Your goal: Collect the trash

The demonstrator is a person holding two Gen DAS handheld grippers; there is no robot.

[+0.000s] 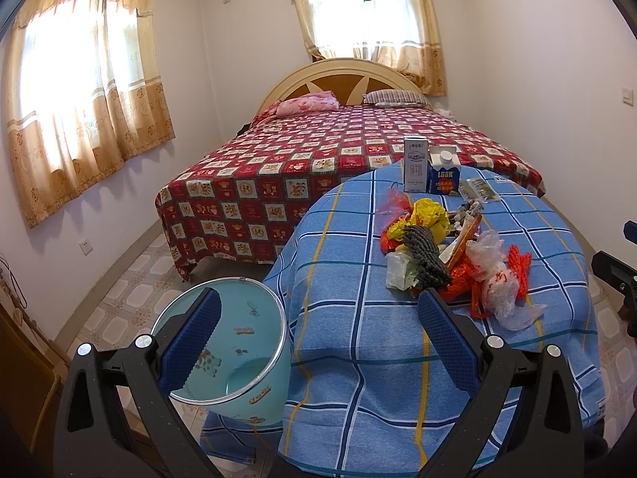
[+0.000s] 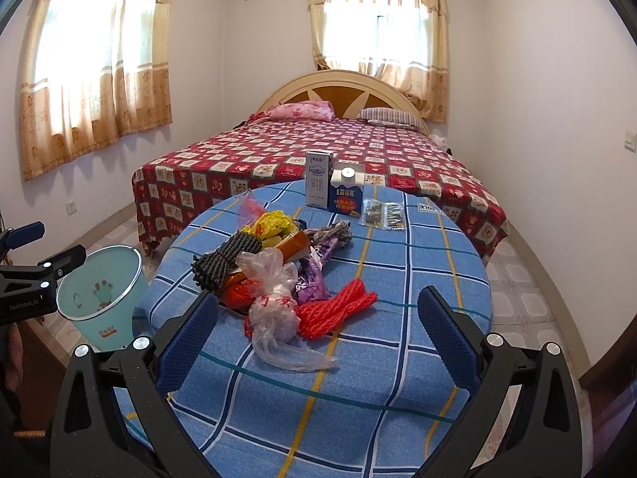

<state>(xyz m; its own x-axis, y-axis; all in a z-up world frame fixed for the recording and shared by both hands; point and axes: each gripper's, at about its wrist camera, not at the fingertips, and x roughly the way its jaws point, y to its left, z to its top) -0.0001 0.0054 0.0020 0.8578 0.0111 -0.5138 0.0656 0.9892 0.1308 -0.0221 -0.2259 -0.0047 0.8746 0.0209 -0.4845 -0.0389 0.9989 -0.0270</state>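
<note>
Where the left wrist view looks down over the round table (image 1: pixel 358 378), the left gripper (image 1: pixel 318 338) occupies the lower centre of the frame, its blue-padded jaws spread wide and empty. Through its left jaw, at lower left, stands the pale blue bin (image 1: pixel 254 342), on the floor just beside the table's edge and seemingly empty. The trash pile (image 1: pixel 446 255) lies right of centre on the checked cloth: a dark rope bundle (image 1: pixel 424 257), yellow wrappers (image 1: pixel 428 215), a crumpled clear bag (image 1: pixel 497 283) and red cord (image 1: pixel 519 265), all tangled and touching. Two cartons (image 1: pixel 432 169) stand upright at the table's far edge, above the pile.

In the right wrist view, the right gripper (image 2: pixel 318 338) fills the lower centre, jaws likewise wide apart and holding nothing. The clear bag and red cord sit directly between and just above its fingers; the bin appears at mid left, with the other gripper beside it.

Risk: because the items overlap, a pinch on the bag would probably drag the cord or rope along, spilling pieces over the table's edge. The thin film may also slip from the pads, and a careless reach could topple the cartons.
</note>
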